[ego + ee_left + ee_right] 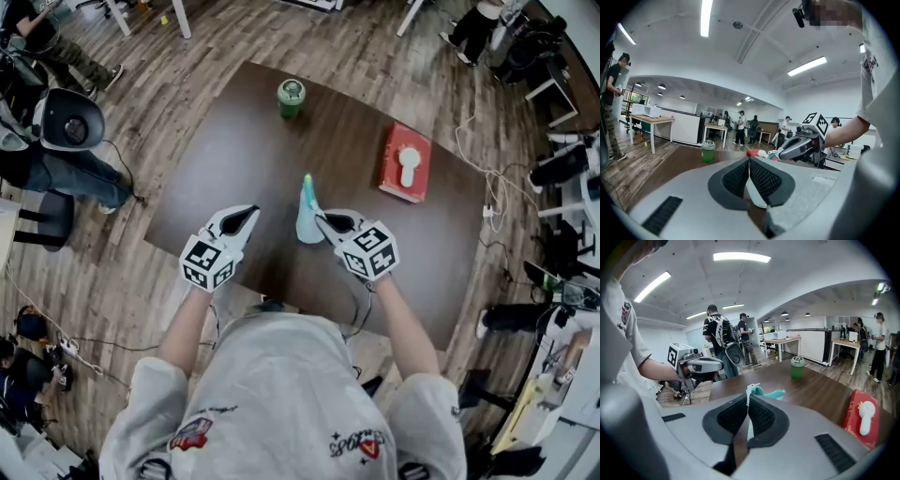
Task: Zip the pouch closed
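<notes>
A white and teal pouch (307,211) is held upright over the dark table (234,159) near its front edge. My right gripper (322,223) is shut on the pouch's right edge. In the right gripper view a thin white strip of the pouch (749,391) is pinched between the pads, and teal fabric (769,393) shows just beyond the right gripper (748,401). My left gripper (247,218) hovers to the pouch's left, apart from it. In the left gripper view the left gripper (749,161) is shut with nothing between its pads.
A green cup (291,97) stands at the table's far edge. A red box with a white thing on top (405,162) lies at the right. People, desks and chairs stand around on the wooden floor.
</notes>
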`<action>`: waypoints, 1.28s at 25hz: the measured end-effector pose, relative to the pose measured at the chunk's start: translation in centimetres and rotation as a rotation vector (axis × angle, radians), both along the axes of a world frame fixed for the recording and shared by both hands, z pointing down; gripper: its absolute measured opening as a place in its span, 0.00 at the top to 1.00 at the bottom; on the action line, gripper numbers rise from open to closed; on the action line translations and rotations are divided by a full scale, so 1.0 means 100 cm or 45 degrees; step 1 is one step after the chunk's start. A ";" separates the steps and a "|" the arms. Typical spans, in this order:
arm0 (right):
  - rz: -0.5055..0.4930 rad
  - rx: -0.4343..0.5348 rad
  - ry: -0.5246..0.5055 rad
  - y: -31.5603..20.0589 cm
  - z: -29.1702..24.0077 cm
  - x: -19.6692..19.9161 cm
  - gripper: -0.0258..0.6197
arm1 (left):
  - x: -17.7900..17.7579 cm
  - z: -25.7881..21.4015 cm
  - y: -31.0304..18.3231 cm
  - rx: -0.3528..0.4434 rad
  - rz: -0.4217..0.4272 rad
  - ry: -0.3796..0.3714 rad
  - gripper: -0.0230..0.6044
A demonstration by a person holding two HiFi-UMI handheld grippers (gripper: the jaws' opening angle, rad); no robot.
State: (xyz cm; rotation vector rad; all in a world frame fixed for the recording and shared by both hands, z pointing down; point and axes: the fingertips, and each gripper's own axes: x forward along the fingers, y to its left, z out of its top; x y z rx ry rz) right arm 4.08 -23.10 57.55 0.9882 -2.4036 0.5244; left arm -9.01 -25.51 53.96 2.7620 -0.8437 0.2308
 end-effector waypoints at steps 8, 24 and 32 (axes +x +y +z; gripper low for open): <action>0.000 0.045 -0.020 0.008 -0.012 0.004 0.94 | 0.032 -0.009 0.008 -0.051 0.168 0.072 0.93; -0.140 0.115 0.048 0.040 -0.017 -0.019 0.94 | 0.068 0.007 0.047 -0.390 0.446 0.233 0.70; -0.202 0.120 0.052 0.051 -0.023 -0.038 0.94 | 0.073 0.005 0.056 -0.429 0.489 0.282 0.70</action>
